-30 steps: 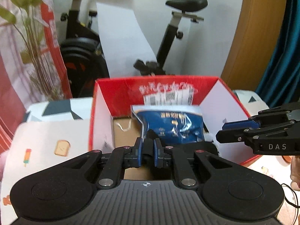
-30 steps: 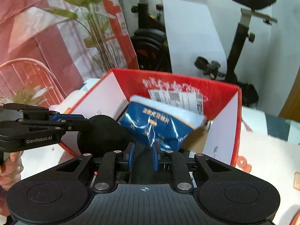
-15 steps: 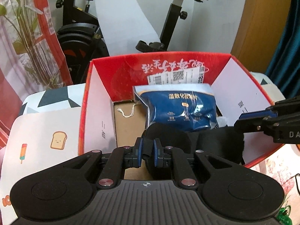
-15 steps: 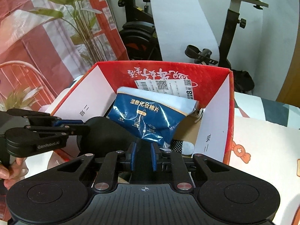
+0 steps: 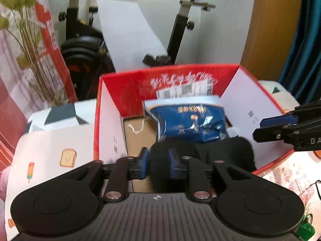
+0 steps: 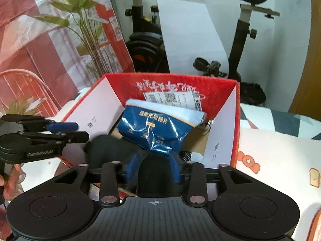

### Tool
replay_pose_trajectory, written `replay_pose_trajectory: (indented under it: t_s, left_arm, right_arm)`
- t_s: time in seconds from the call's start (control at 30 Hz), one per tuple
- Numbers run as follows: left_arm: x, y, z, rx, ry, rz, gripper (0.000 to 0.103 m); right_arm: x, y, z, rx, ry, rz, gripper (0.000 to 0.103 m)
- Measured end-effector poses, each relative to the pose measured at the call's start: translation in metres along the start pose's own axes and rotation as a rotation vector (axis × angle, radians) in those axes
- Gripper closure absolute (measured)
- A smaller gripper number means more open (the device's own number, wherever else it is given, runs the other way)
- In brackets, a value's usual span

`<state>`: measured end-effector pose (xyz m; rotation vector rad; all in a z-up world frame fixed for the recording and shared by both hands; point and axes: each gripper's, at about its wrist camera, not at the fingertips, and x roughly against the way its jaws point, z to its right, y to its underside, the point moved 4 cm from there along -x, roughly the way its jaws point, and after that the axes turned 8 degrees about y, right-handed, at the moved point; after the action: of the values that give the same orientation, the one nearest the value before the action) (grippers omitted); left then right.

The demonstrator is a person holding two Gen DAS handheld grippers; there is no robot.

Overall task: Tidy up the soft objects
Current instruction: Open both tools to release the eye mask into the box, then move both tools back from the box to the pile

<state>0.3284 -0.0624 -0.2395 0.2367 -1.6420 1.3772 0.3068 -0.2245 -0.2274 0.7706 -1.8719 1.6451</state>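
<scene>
A red cardboard box (image 5: 128, 84) (image 6: 237, 104) stands open on the table. Inside it leans a blue cotton-pad pack (image 5: 190, 120) (image 6: 154, 126). A soft black cloth (image 5: 224, 152) (image 6: 104, 148) hangs over the box's near side. My left gripper (image 5: 158, 160) has its jaws parted with the cloth's left end between them. My right gripper (image 6: 154, 166) has its jaws parted with the cloth's right end between them. Each gripper also shows from the side in the other view, the right (image 5: 280, 126), the left (image 6: 60, 130).
A white sock with black dots (image 6: 192, 156) lies on the box floor. A string (image 5: 138, 128) lies there too. The tablecloth (image 5: 50, 150) has cartoon prints. An exercise bike (image 5: 180, 30), a plant (image 6: 80, 30) and red-white drapes stand behind.
Both grippers' jaws have widened on the black cloth. Both views tilted up again, and the cloth now lies lower over the box's near side.
</scene>
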Motion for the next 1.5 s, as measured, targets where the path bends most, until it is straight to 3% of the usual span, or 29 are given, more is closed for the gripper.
replay_pose_trajectory:
  t_s: [0.03, 0.07, 0.2, 0.27, 0.37, 0.47, 0.67, 0.87, 1.1, 1.23, 1.5]
  left_arm:
    - [0.006, 0.0, 0.001, -0.008, 0.003, 0.019, 0.046]
    - [0.011, -0.001, 0.003, -0.016, 0.005, 0.037, 0.041]
    - [0.029, 0.0, 0.008, -0.043, -0.014, 0.096, 0.035]
    - [0.034, 0.001, 0.011, -0.05, -0.017, 0.103, 0.025]
    - [0.043, 0.004, 0.015, -0.056, -0.023, 0.12, 0.009]
    - [0.053, 0.007, 0.018, -0.062, -0.042, 0.139, 0.003]
    - [0.067, 0.013, 0.016, -0.003, -0.022, 0.15, 0.0]
    - [0.076, 0.027, 0.018, -0.009, -0.039, 0.153, 0.0]
    - [0.09, 0.052, 0.01, 0.063, -0.019, 0.175, 0.0]
    - [0.096, 0.078, 0.008, 0.106, -0.025, 0.18, 0.0]
    - [0.09, 0.124, 0.01, 0.172, -0.015, 0.105, 0.0]
  right_arm:
    - [0.003, 0.0, 0.0, -0.001, 0.004, 0.011, 0.054]
    - [0.006, 0.0, -0.001, -0.002, 0.008, 0.019, 0.047]
    - [0.018, 0.003, -0.003, -0.005, 0.024, 0.047, 0.026]
    - [0.024, 0.006, -0.004, -0.009, 0.03, 0.063, 0.019]
    - [0.035, 0.011, -0.006, -0.025, 0.035, 0.075, 0.018]
    - [0.046, 0.016, -0.009, -0.034, 0.041, 0.096, 0.0]
    - [0.06, 0.027, -0.014, -0.008, 0.086, 0.12, 0.0]
    - [0.073, 0.038, -0.012, -0.025, 0.092, 0.153, 0.0]
    - [0.086, 0.062, -0.012, -0.016, 0.082, 0.156, 0.0]
    - [0.089, 0.084, -0.014, 0.008, 0.089, 0.121, 0.001]
    - [0.09, 0.142, -0.01, 0.021, 0.114, 0.012, 0.002]
